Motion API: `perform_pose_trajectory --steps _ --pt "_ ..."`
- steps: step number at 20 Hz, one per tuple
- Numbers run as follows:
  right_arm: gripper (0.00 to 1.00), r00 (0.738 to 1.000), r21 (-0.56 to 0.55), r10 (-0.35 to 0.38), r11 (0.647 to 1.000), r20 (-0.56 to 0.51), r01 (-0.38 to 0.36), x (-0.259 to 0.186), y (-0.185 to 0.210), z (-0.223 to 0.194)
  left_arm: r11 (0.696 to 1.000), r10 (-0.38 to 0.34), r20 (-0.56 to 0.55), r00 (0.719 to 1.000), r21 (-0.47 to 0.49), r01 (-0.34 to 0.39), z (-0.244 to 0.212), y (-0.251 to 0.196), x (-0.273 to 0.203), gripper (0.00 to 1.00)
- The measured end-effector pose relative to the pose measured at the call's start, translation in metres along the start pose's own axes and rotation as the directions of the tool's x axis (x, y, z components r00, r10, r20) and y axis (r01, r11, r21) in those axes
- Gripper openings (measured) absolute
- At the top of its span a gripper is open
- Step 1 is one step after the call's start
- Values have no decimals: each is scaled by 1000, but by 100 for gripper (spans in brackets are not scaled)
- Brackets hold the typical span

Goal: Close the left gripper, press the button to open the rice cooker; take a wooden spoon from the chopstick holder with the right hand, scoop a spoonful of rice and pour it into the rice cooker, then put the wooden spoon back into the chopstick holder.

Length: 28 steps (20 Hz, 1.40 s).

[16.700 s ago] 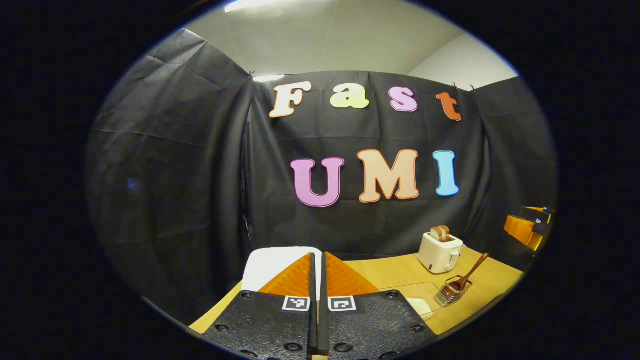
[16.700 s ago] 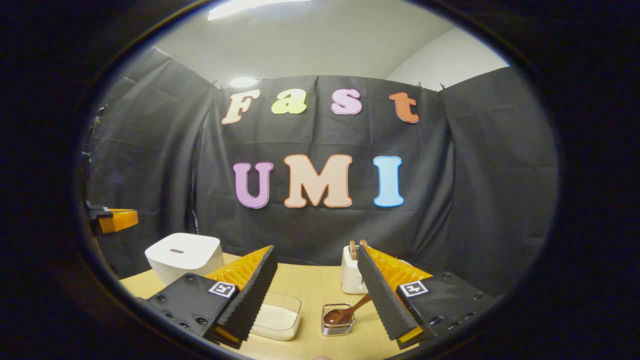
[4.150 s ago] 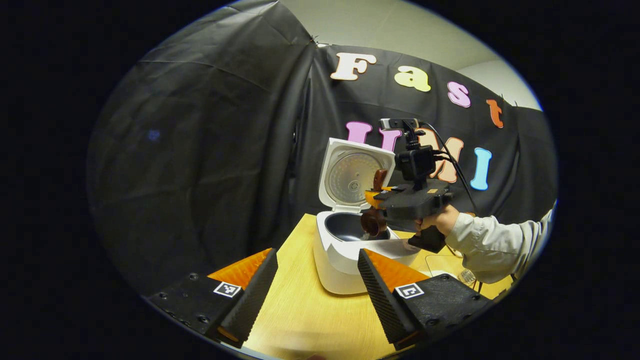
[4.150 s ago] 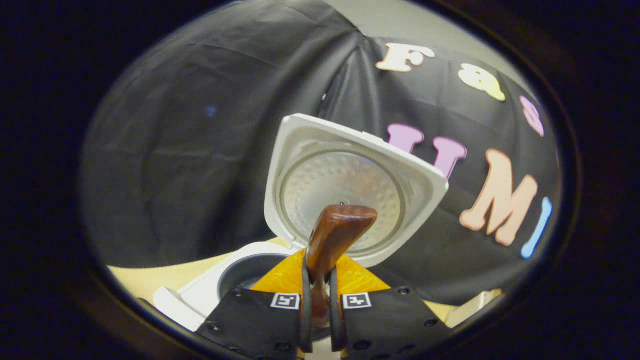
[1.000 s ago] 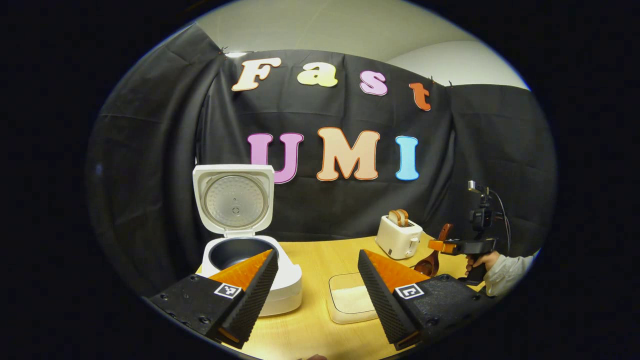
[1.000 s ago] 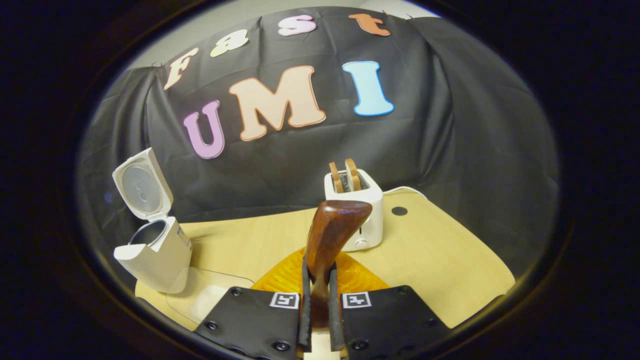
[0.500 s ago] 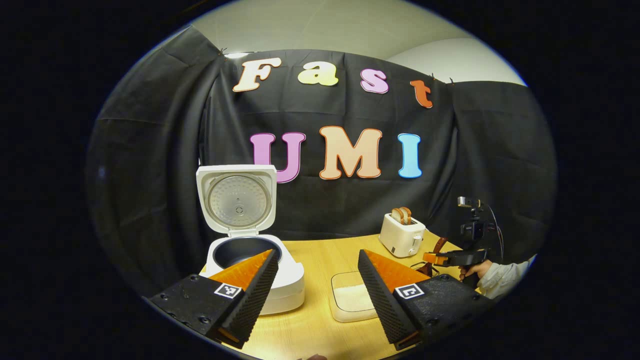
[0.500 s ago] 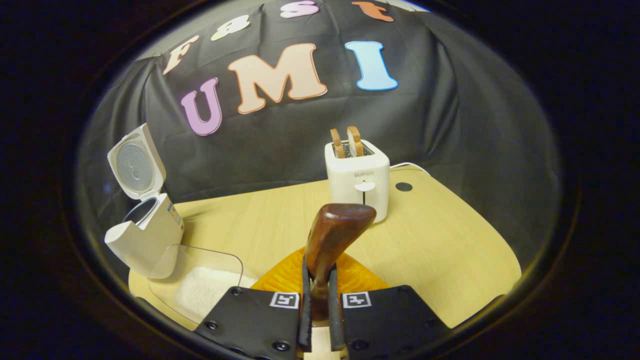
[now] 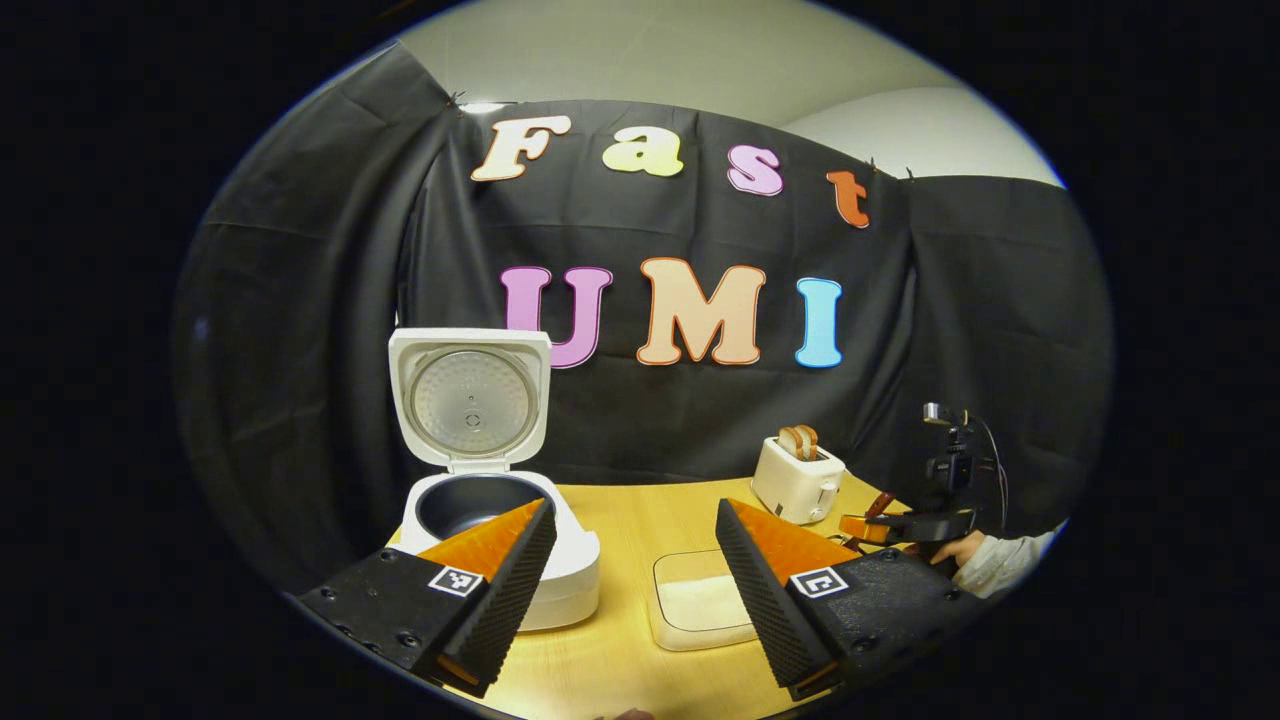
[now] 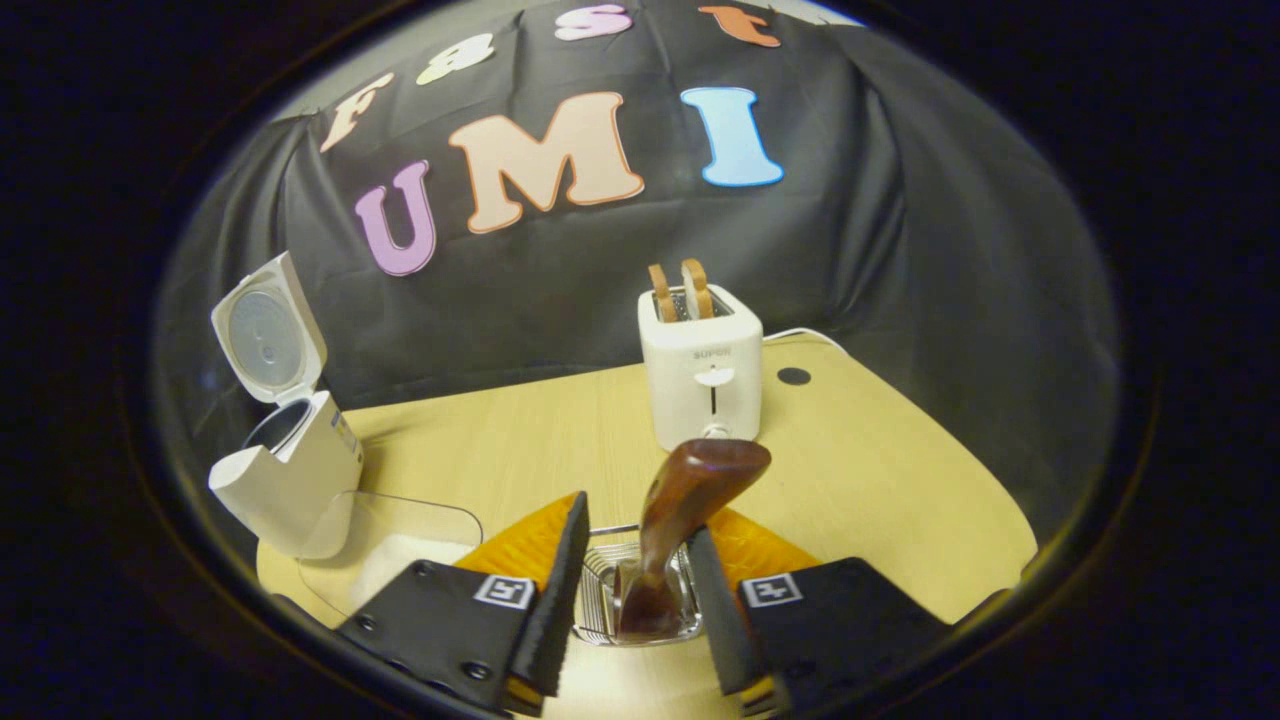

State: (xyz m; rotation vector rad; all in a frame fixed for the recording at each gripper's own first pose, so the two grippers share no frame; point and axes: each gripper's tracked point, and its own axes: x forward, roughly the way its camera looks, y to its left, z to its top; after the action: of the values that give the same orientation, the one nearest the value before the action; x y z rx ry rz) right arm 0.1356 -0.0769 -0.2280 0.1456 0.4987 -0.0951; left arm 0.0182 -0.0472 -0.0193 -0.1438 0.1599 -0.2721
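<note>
The white rice cooker stands open at the table's left, lid upright and dark pot bare. My left gripper hovers open in front of it, holding nothing. In the right gripper view the brown wooden spoon stands bowl-down in the wire chopstick holder, its handle leaning right. My right gripper is open around the handle, the left finger clearly apart from it. The clear rice container lies just left. The left gripper view shows the right gripper far right, low over the table.
A white toaster with two bread slices stands behind the holder, toward the back of the wooden table. A hand and light sleeve hold the right gripper at the table's right edge. The rice container sits between cooker and holder.
The right gripper came down over the chopstick holder, set the spoon's bowl in it and opened its fingers. The left gripper stayed open and barely moved.
</note>
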Motion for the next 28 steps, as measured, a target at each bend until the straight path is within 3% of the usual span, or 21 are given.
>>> perform_pose_trajectory --steps 3,7,15,20,28 --pt "100 998 -37 -24 999 52 26 -19 -3 14 1000 -1 13 1000 -13 1 6 2 1 95" --pt "100 987 -57 -39 997 158 48 -48 -4 50 1000 18 32 999 -15 -18 16 12 4 93" --pt "100 951 -80 64 996 303 -41 -109 40 114 993 113 94 989 31 -116 55 59 21 95" --pt "100 945 -110 98 992 313 -66 -126 60 118 975 201 121 972 76 -211 83 105 38 95" --pt "100 954 -127 103 989 280 -69 -141 80 96 960 269 148 952 37 -277 139 163 84 94"
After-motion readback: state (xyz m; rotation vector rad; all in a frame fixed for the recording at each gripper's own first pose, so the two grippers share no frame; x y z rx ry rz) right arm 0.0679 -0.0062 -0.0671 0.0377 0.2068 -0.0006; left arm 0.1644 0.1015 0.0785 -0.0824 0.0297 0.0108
